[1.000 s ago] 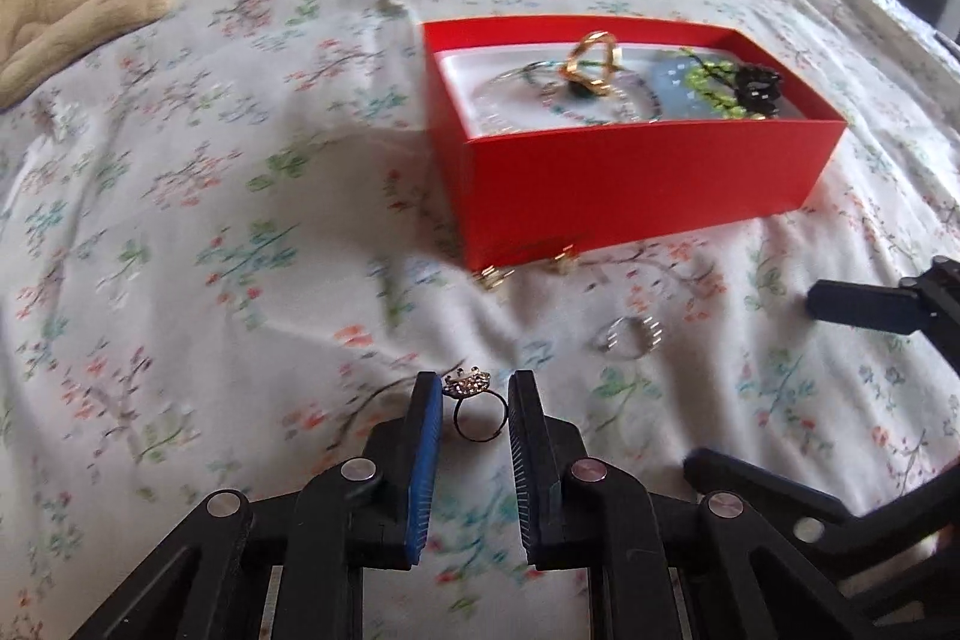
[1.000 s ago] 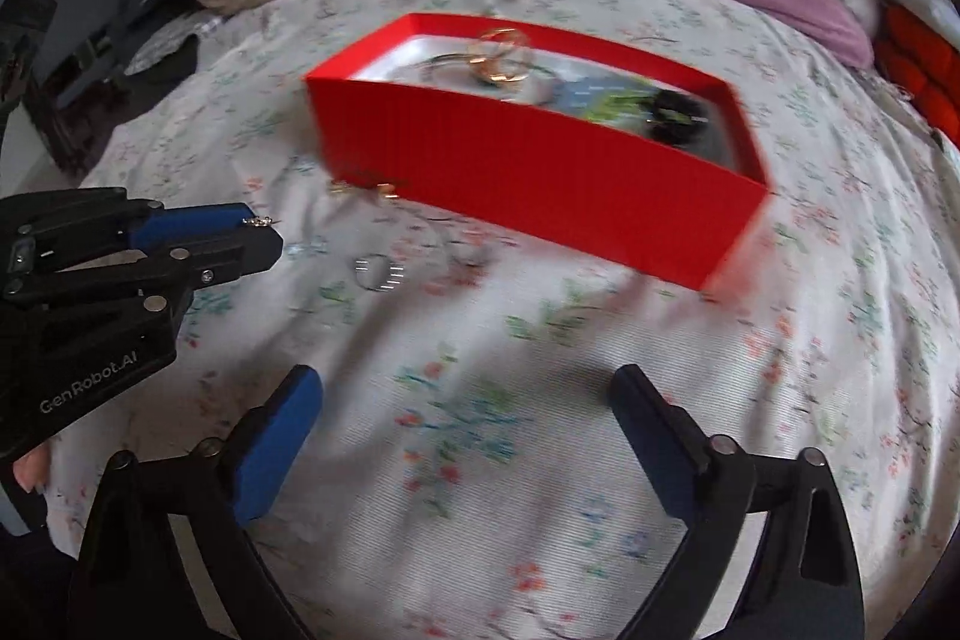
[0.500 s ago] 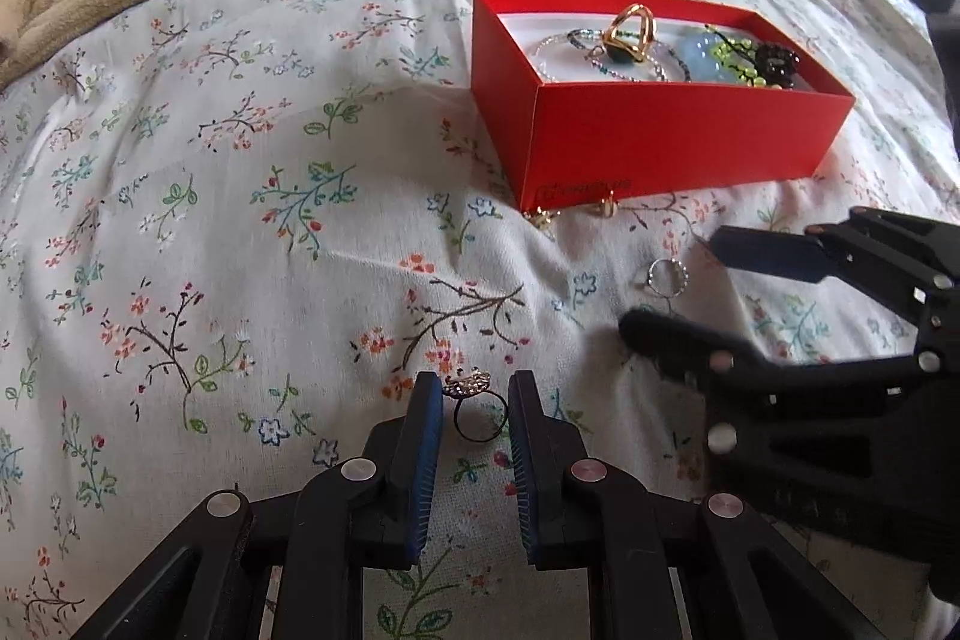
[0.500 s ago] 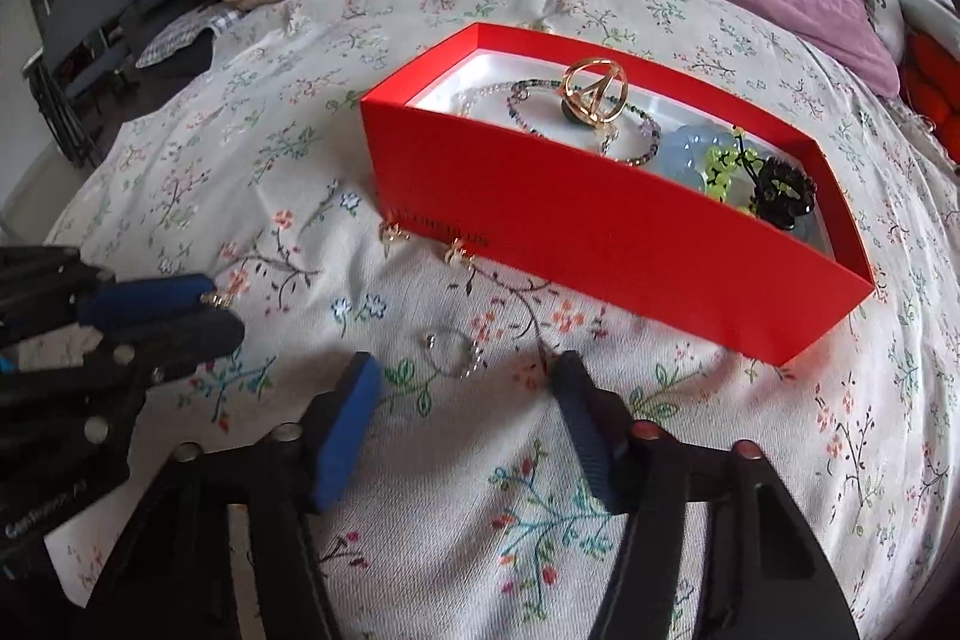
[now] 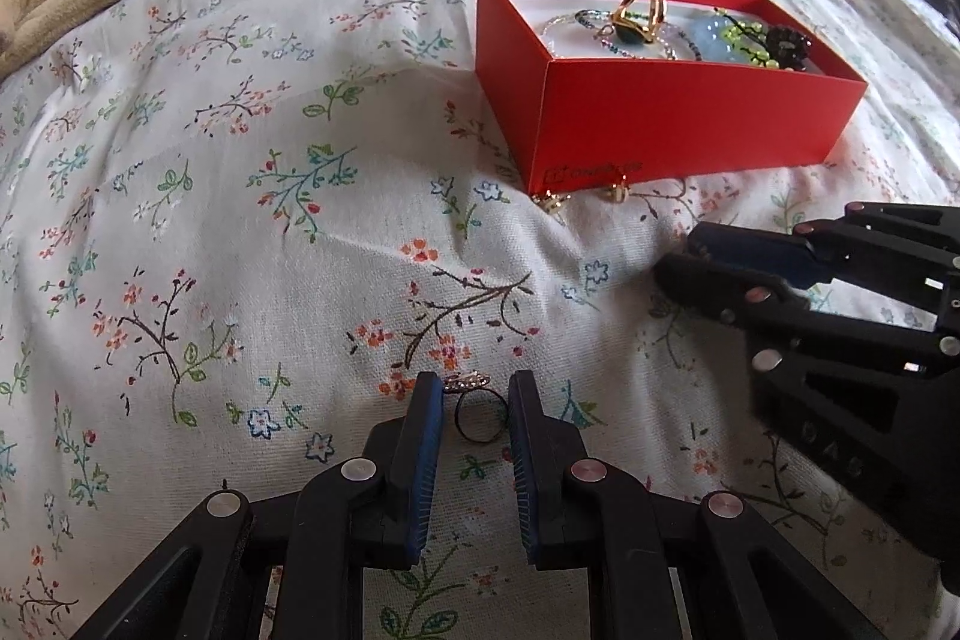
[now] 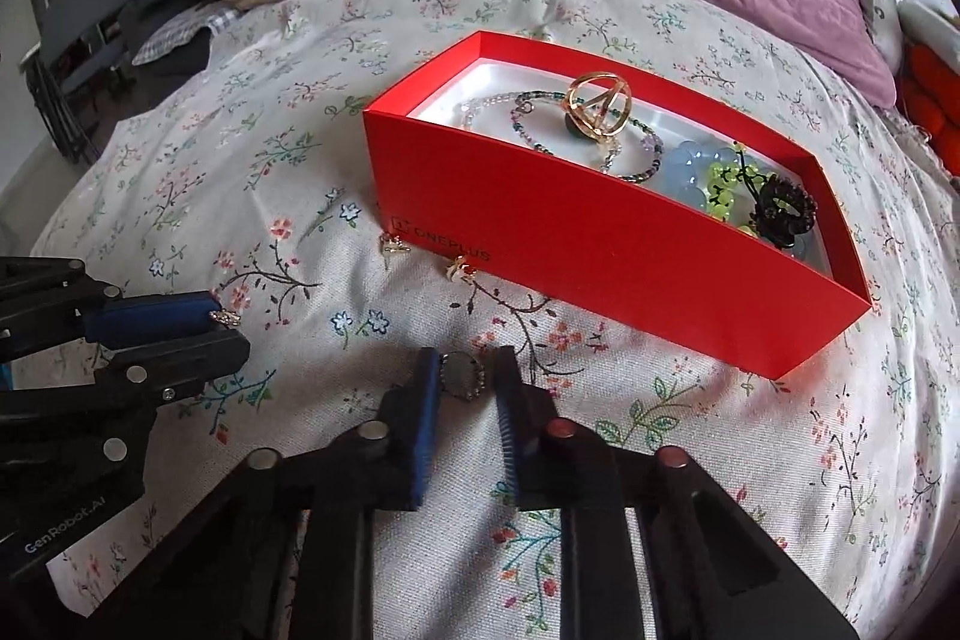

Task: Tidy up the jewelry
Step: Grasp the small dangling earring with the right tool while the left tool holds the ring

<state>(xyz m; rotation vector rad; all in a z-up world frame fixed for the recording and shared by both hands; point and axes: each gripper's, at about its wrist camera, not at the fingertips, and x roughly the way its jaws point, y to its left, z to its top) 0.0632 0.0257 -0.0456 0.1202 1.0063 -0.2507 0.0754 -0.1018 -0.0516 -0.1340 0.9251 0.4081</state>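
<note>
Both grippers pinching rings on the bedspread, just short of the box's near wall.

The left gripper [image 5: 474, 403] is pinching a jewelled ring [image 5: 477, 415], band upright, crown tipped left. The right gripper [image 6: 465, 376], jaws just closing, is apparently nipping a second ring [image 6: 462, 375] edge-on. On lifting, either ring risks twisting out of its narrow hold short of the box [image 6: 600, 244].

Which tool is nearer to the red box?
The right tool. It is just in front of the red box, shut on a silver ring. The left tool holds a crown ring farther away.
</note>
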